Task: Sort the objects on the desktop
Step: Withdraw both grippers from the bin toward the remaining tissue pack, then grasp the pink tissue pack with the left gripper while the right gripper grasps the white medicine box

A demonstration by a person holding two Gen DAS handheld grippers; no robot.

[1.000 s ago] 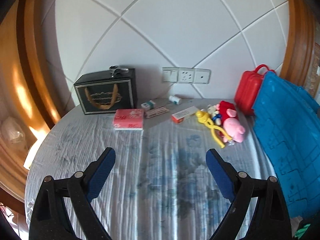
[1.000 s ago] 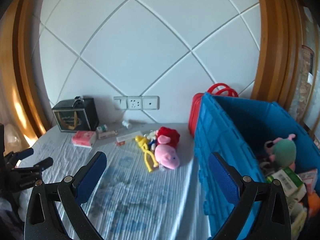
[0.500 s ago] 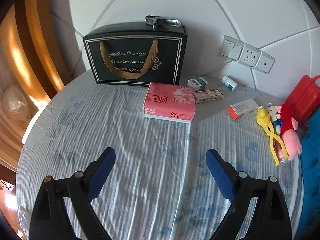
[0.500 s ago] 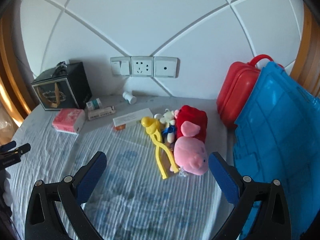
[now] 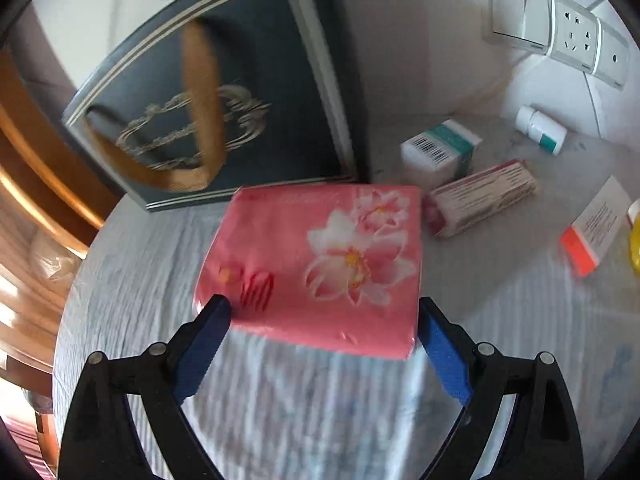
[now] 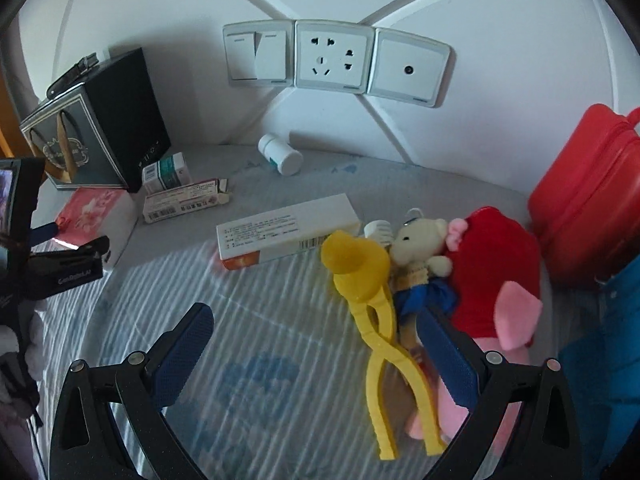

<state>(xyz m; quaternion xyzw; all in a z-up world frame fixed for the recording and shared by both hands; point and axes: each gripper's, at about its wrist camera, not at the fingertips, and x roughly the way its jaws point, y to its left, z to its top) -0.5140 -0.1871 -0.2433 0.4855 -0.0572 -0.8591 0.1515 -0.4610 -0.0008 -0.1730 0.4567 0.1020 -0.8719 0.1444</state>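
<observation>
Left wrist view only: black gift bag point(image 5: 224, 92) with tan handle, blurred, standing behind the pink tissue pack point(image 5: 316, 264); flower print on the pack's top legible here.
Left gripper point(image 5: 320, 308): jaws spread wide, blue pads point(image 5: 202, 354) at the pack's two near corners; contact cannot be confirmed, nothing clamped.
Tissue pack position: flat on the striped tablecloth point(image 5: 320, 408), near edge between the fingertips, far edge just in front of the bag.
Right of the pack: green-and-white box point(image 5: 440, 150) and long pink-ended carton point(image 5: 480, 202), the carton just beside the pack's far right corner.
Further right: white bottle point(image 5: 540, 130) lying near the wall, orange-ended box point(image 5: 596, 230) at the frame edge, wall sockets point(image 5: 560, 32) above.
Right wrist view only: yellow plastic tongs point(image 6: 376, 320), small bear toy point(image 6: 420, 252), red-and-pink plush pig point(image 6: 496, 280), red case point(image 6: 588, 200) against the wall, blue crate point(image 6: 608, 380) at far right.
Shared items, side angle: the left gripper's body and the tissue pack appear at the left edge of the right wrist view, beside the gift bag.
Right gripper point(image 6: 320, 340): jaws fully apart, holding nothing; poised low above the cloth, right finger point(image 6: 448, 360) overlapping the tongs and pig in view, contact not determinable.
Tongs position: on the cloth, cup end touching the bear, handles lying between the fingertips.
</observation>
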